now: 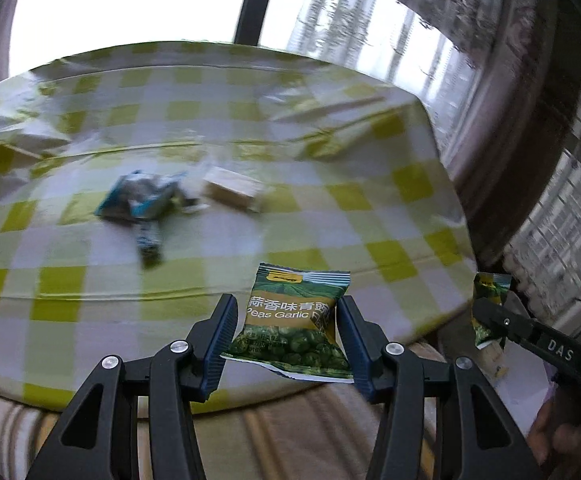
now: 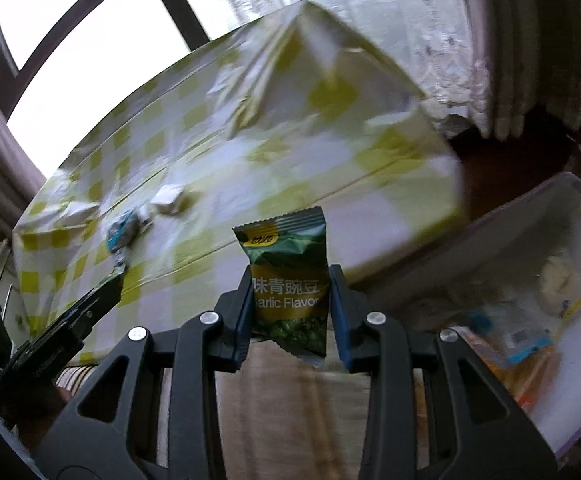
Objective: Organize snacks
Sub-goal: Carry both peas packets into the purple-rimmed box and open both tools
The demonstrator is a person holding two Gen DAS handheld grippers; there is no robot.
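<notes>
Green foil on both sides here: the left gripper (image 1: 288, 326) has its blue-padded fingers clamped on a green garlic pea packet (image 1: 292, 320), pinched at its two side edges and held upright above the near edge of the table (image 1: 250, 128), which wears a yellow-and-white checked cloth. Over on the right, the right gripper (image 2: 290, 308) squeezes a second pea packet (image 2: 290, 284) the same way, narrower grip, label facing the camera, held off the table's edge. Each tool shows in the other's view: the right one at the far right of the left camera, the left one low at the left of the right camera. Out on the cloth, a blue-and-white wrapped snack (image 1: 142, 196) lies just beside a pale tan wrapped block (image 1: 234, 190), both blurred. To the right of the table sits a white bin (image 2: 570, 200) with pale and blue-orange packets inside, too smeared to name.
</notes>
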